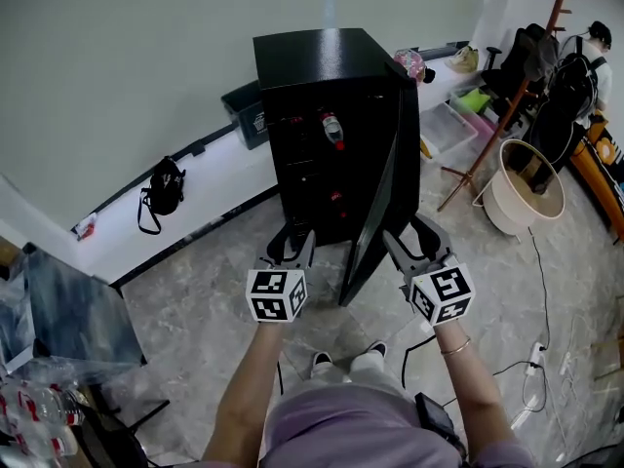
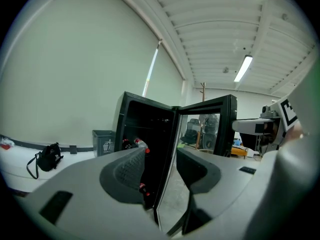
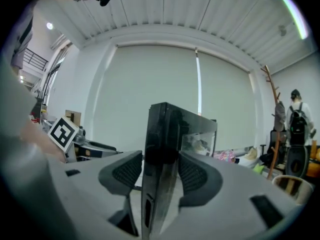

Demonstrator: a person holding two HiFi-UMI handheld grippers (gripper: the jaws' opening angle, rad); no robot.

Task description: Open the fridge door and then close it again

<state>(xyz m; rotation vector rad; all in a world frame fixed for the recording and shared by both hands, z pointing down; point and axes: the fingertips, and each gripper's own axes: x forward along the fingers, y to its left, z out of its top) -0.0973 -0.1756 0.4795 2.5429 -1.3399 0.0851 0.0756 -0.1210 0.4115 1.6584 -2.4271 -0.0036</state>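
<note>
A black fridge (image 1: 312, 76) is seen on the floor against the pale wall. Its door (image 1: 380, 203) is swung well open towards the person, hinged at the fridge's right side. Red-capped bottles (image 1: 333, 130) are seen on the shelves inside the fridge.

The left gripper (image 1: 290, 244) is held in front of the fridge's open interior, to the left of the door's free edge. Its jaws are spread wide and nothing is gripped. In the left gripper view the door's edge and the dark interior are only seen beyond the gap.

The right gripper (image 1: 411, 240) is held at the door's free edge, on its outer side. In the right gripper view its jaws are spread just as wide, and the door's edge is seen edge-on in the gap between the pads (image 3: 192, 174). It cannot be told whether the door is touched by either pad.

A dark bin (image 1: 246, 113) is set just behind the fridge to its left. A black bag (image 1: 164, 185) is laid well to the fridge's left. A coat stand (image 1: 517, 76) and a round tub (image 1: 526, 188) are placed to the fridge's right.
</note>
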